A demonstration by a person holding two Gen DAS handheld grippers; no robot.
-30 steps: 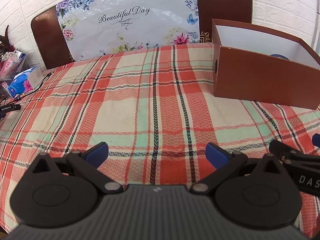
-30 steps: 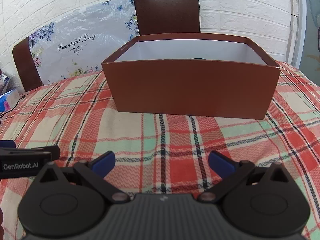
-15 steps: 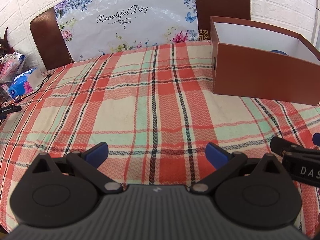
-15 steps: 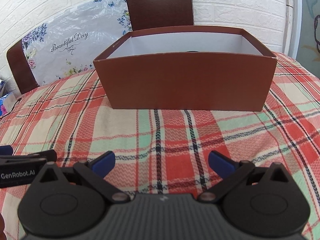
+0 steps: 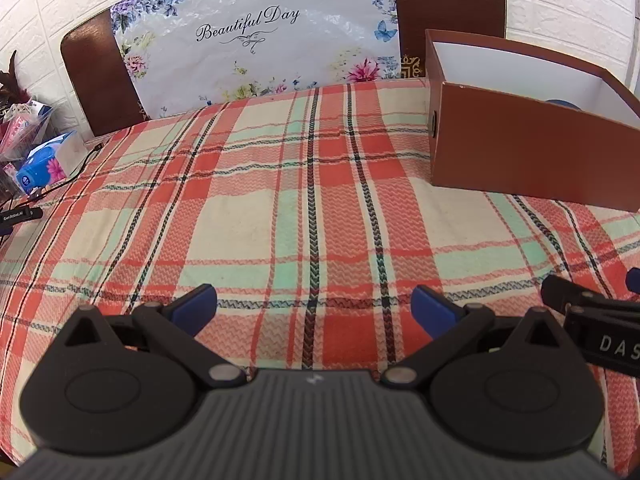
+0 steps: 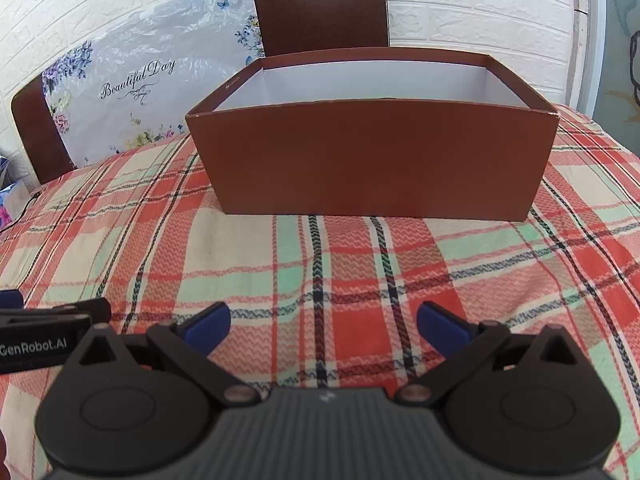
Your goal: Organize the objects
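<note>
A brown open box (image 6: 372, 160) with a white inside stands on the plaid tablecloth (image 6: 320, 264), straight ahead of my right gripper (image 6: 324, 326). In the left wrist view the box (image 5: 532, 160) is at the right, and a bit of something blue (image 5: 564, 105) shows inside it. My left gripper (image 5: 314, 306) is open and empty, low over the cloth (image 5: 280, 208). My right gripper is open and empty too. Each gripper shows at the edge of the other's view, the right one (image 5: 592, 320) and the left one (image 6: 44, 328).
Two brown chair backs (image 5: 448, 12) and a floral plastic sheet reading "Beautiful Day" (image 5: 256, 40) stand behind the table against a white brick wall. A blue tissue pack (image 5: 44, 160), a cable and clutter lie at the left table edge.
The right gripper's view has shifted slightly, so the box sits a little more to the right and closer. The left gripper has barely moved. Both stay open.
</note>
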